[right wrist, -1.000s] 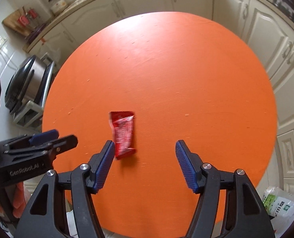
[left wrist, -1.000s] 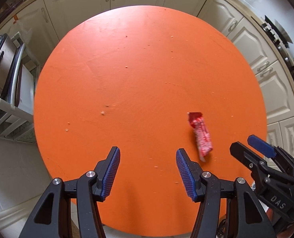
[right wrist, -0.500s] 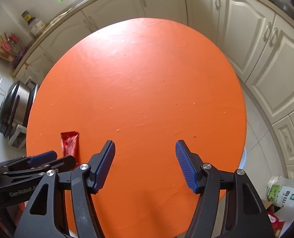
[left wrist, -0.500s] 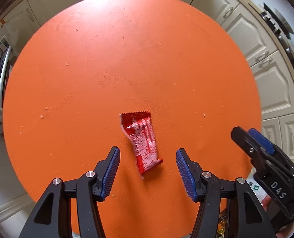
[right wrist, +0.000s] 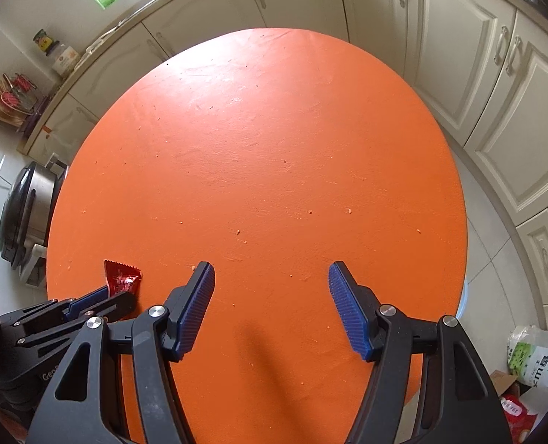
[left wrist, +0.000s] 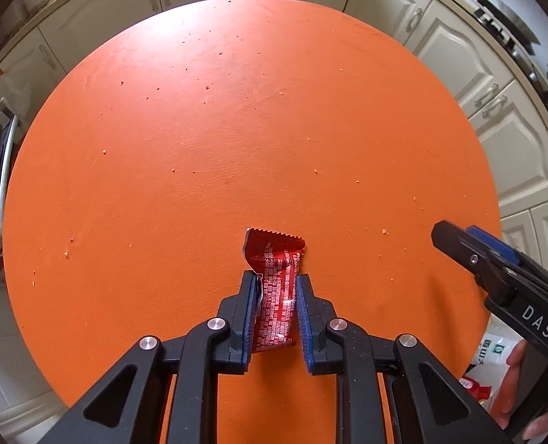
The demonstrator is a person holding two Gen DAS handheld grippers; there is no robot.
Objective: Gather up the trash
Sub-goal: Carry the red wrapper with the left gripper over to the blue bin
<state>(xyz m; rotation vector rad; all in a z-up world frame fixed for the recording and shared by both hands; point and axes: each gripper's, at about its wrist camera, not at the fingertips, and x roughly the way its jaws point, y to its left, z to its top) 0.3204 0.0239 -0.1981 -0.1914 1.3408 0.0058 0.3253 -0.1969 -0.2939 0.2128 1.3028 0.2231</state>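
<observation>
A red snack wrapper (left wrist: 274,248) lies on the round orange table (left wrist: 237,129), near its front edge. My left gripper (left wrist: 276,275) points down at it and its jaws are closing, the blue pads touching the wrapper's two long sides. From the right wrist view the wrapper (right wrist: 122,275) sticks out past the left gripper (right wrist: 107,296) at the lower left. My right gripper (right wrist: 272,270) hovers open over the bare orange table (right wrist: 274,148) with nothing between its fingers. It also shows at the right edge of the left wrist view as the right gripper (left wrist: 470,244).
Cream kitchen cabinets (right wrist: 459,55) curve around the table's far side and right. A steel appliance (right wrist: 26,207) stands on the floor to the left. Bags and packets (right wrist: 533,362) lie on the floor at the lower right. Small crumbs (left wrist: 207,88) dot the tabletop.
The left gripper moved over the wrapper, then its jaws narrowed onto the wrapper's sides. The right gripper shifted right, so the wrapper now sits at its left, outside the fingers.
</observation>
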